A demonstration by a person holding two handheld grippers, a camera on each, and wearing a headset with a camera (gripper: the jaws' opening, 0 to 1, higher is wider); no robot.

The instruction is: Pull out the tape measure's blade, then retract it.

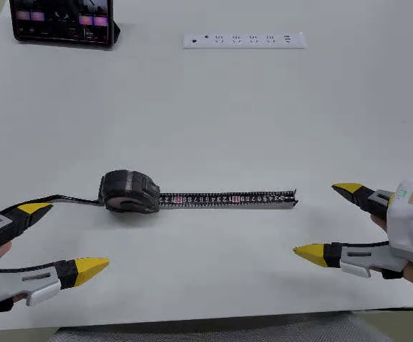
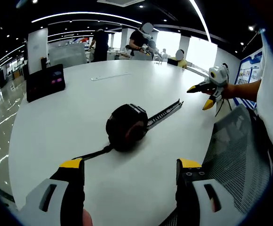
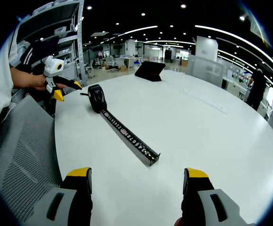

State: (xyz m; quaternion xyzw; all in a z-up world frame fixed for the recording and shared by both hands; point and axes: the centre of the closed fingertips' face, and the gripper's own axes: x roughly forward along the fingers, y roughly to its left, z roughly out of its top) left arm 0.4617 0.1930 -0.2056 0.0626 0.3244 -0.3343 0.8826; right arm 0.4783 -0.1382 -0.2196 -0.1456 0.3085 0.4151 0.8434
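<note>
One tape measure (image 1: 128, 191) lies mid-bench (image 1: 228, 107), its blade (image 1: 228, 199) out and flat.
The blade's long axis runs crosswise, from the case towards the right hand-held gripper (image 1: 315, 219), which is just beside the blade's tip. The left hand-held gripper (image 1: 78, 235) is nearer the case. Both of the two grippers gape wide, holding nothing.

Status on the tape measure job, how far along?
Pull-out looks done: the blade lies extended from the case on the table. Nothing in hand: the left tool and right tool are both open, clear of it. To do: retract the blade.
</note>
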